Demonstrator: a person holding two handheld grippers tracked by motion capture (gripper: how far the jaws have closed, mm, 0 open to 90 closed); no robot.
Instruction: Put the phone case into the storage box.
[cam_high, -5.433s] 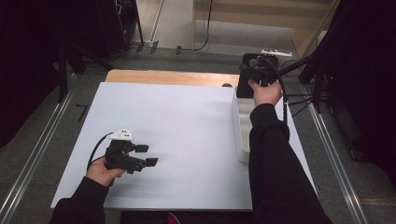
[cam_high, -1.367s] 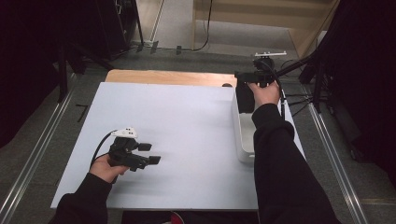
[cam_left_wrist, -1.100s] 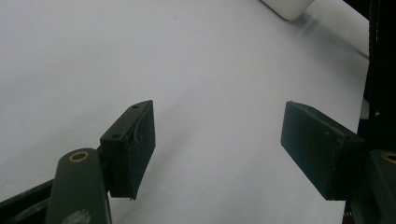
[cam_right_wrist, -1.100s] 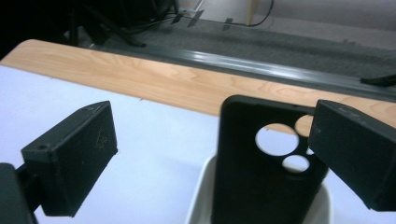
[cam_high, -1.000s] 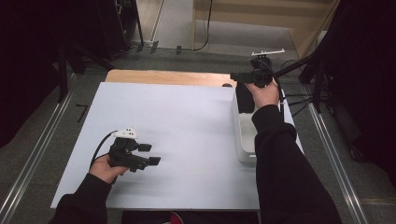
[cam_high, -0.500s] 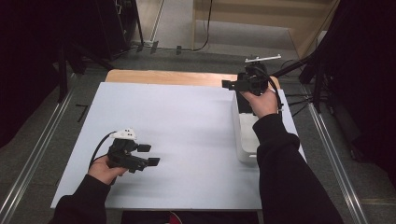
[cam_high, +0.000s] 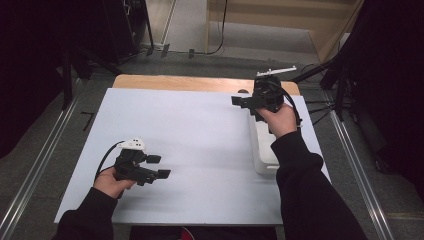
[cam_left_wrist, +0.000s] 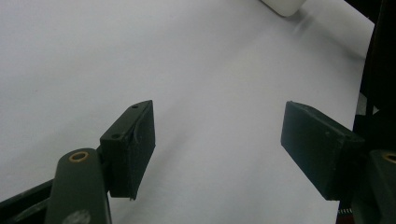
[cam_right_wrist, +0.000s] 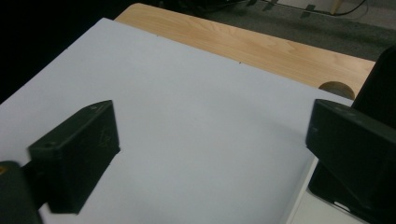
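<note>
My left gripper (cam_high: 159, 166) rests low over the white board (cam_high: 200, 140) near its front left, held by a hand in a black sleeve. Its jaws stand open in the left gripper view (cam_left_wrist: 219, 149), with bare board between them. My right gripper (cam_high: 239, 101) hovers at the far right, above the far end of a white tray (cam_high: 262, 155), and points left. In the right gripper view (cam_right_wrist: 210, 154) its jaws are wide apart and have just been closing a little, with nothing between them. A dark shape (cam_right_wrist: 378, 74) sits behind its right jaw; I cannot tell what it is.
The white board lies on a wooden table whose far edge (cam_high: 200, 82) shows as a light strip. A small round dark spot (cam_high: 243, 91) sits at that edge. A corner of the tray (cam_left_wrist: 285, 5) is in the left gripper view. Metal rails run along both sides on the floor.
The right gripper has moved left from over the tray's far end toward the board and now points left. The left hand has stayed put.
</note>
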